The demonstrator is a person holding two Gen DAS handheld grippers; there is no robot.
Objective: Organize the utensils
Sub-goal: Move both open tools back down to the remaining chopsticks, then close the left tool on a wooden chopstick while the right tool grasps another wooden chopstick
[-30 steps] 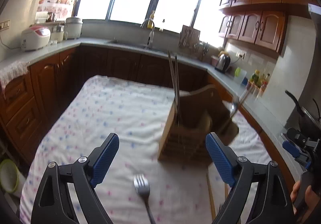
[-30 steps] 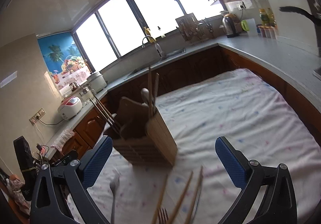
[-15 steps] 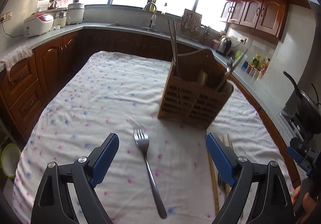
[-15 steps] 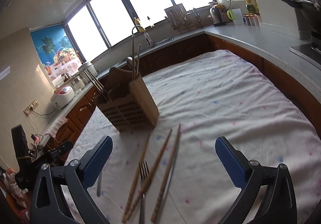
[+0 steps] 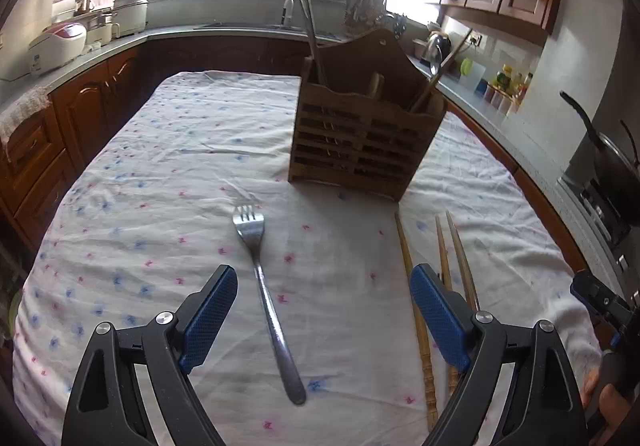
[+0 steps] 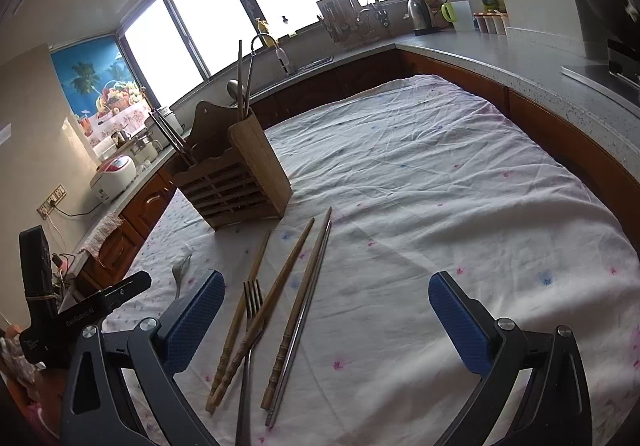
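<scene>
Both tools dipped toward the table over the last second. The left tool (image 5: 324,310) is wide open and empty over the fork (image 5: 264,286); the right tool (image 6: 326,320) gapes, empty, over the chopsticks (image 6: 280,298). The wooden holder (image 5: 360,138) is just behind, so pickups look imminent.

Rice cooker (image 5: 56,46), perhaps; kettle (image 6: 418,12).
</scene>
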